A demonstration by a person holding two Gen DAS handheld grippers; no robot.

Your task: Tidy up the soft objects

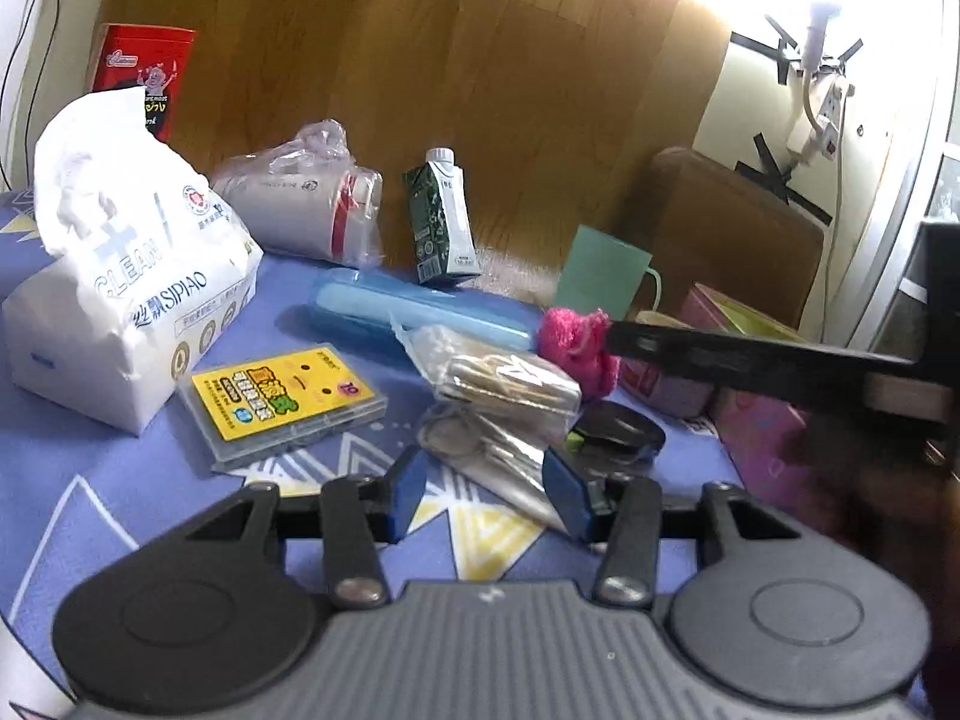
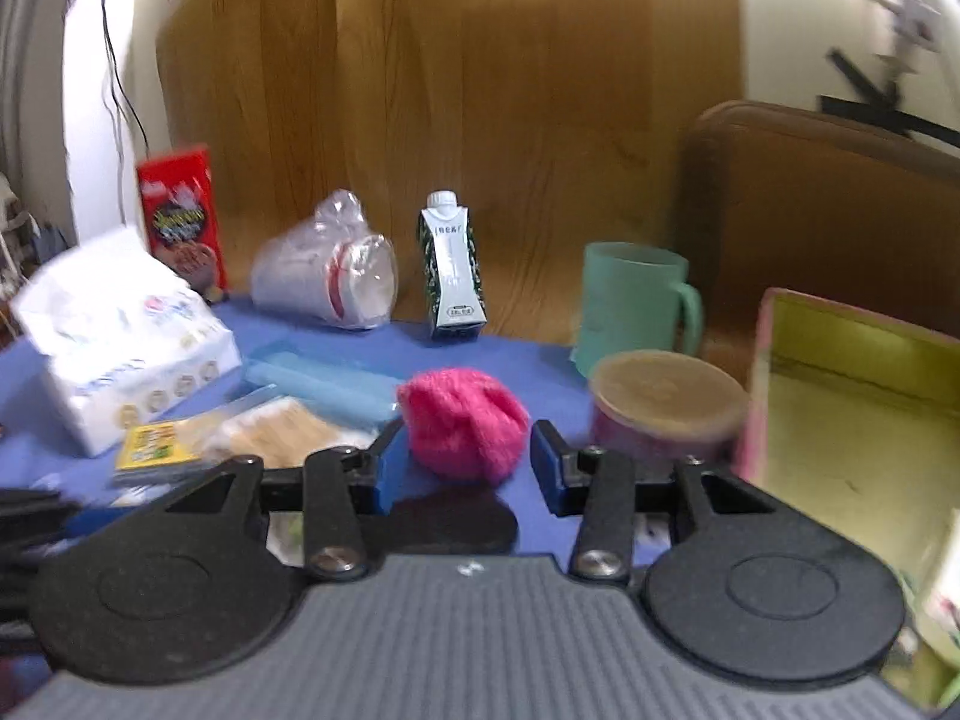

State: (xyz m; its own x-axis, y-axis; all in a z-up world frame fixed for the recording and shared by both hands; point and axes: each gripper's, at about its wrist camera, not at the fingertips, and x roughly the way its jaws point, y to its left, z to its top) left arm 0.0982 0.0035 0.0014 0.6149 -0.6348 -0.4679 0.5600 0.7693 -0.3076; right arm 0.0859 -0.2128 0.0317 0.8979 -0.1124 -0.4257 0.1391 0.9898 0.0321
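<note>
A pink knitted soft ball (image 2: 463, 431) sits between the fingers of my right gripper (image 2: 462, 468), lifted above the blue cloth; in the left wrist view the same ball (image 1: 577, 347) hangs at the tip of the right gripper's dark finger (image 1: 720, 354). The jaws look closed on its sides. My left gripper (image 1: 489, 489) is open and empty, low over a clear plastic bag of small items (image 1: 498, 396). A white tissue pack (image 1: 120, 294) lies at the left; it also shows in the right wrist view (image 2: 120, 336).
A pink box with yellow-green inside (image 2: 852, 414) stands open at the right. Nearby are a lidded round tub (image 2: 666, 405), green mug (image 2: 636, 300), drink carton (image 2: 451, 267), bagged cups (image 2: 327, 276), blue case (image 1: 420, 315), yellow card box (image 1: 288, 402), red box (image 1: 141, 75), black object (image 1: 618, 429).
</note>
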